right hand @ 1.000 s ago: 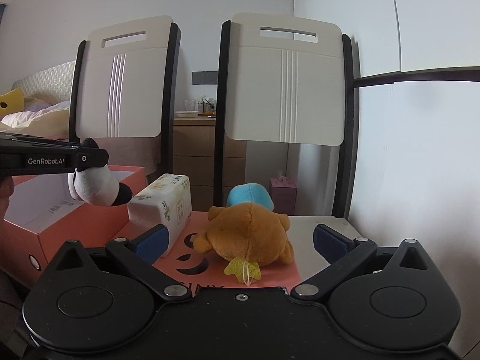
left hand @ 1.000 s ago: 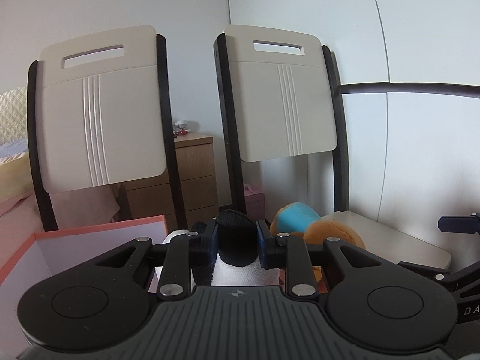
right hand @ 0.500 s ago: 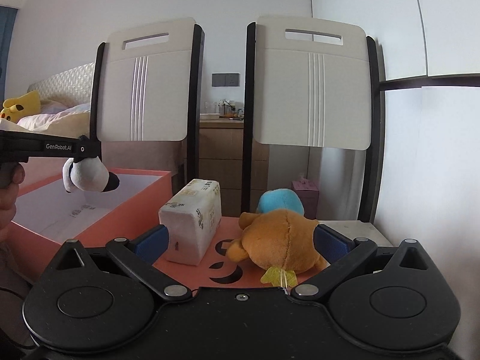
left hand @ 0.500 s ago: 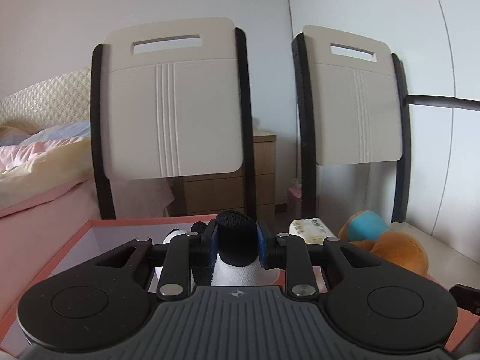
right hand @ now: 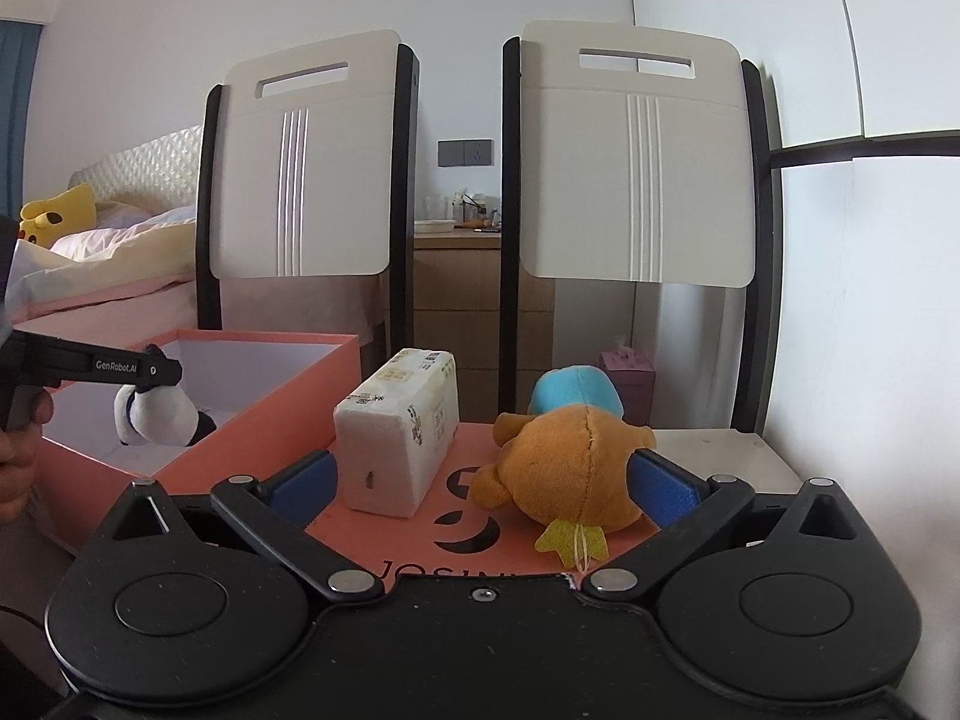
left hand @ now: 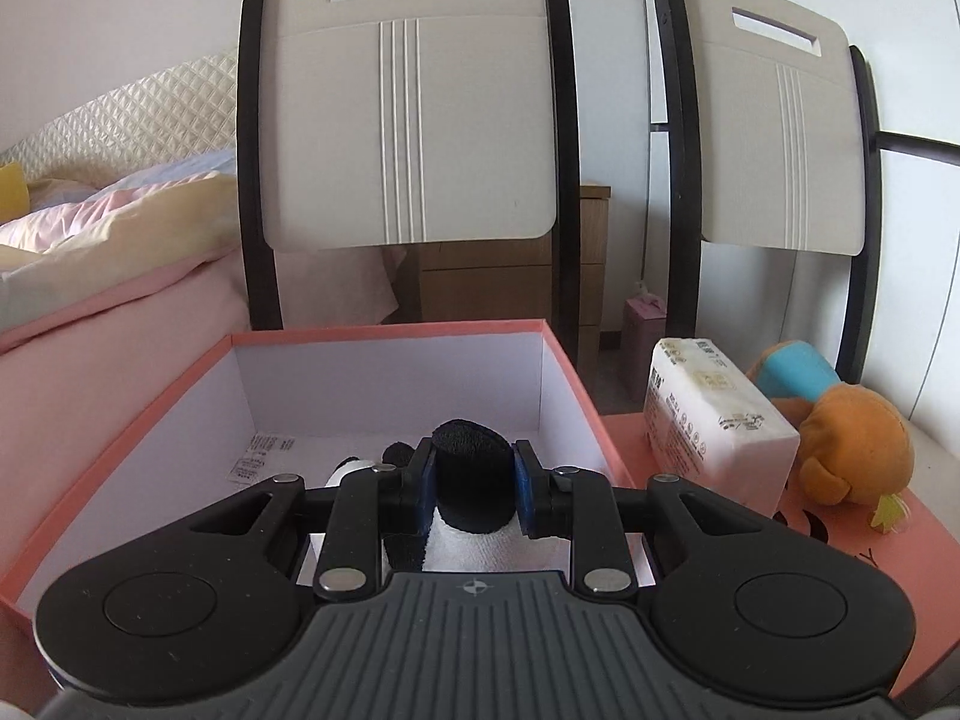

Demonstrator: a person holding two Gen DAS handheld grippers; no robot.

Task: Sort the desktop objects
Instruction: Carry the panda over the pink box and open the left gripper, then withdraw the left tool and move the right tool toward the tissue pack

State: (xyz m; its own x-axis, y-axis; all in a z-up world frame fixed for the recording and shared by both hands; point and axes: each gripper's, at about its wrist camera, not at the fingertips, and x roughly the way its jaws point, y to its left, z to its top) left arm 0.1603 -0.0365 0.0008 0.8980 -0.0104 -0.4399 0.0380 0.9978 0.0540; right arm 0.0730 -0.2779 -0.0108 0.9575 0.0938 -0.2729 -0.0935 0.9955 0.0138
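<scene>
So the left gripper is clamped tight on the black-and-white panda plush, pinching what looks like a black limb or ear between the blue pads. A second ago that gripper was pointed way off to the right with only a corner of the box in sight; half a second ago it had swung over the near rim, and now it's hanging right over the open inside of the pink box, looking down at the white floor. From the right wrist view you can see the panda dangling just inside the box walls, not touching the bottom as far as I can tell. My read: carry is basically done, all that's left is letting go.

Moving right, the tissue pack sits on the pink lid just beside the box, and the orange plush with the blue tail lies next to that.

The right gripper has its jaws spread wide and holds nothing, but it has crept closer: the orange plush now sits against the right pad, while the tissue pack stands by the left one. Guessing one of those goes next.
</scene>
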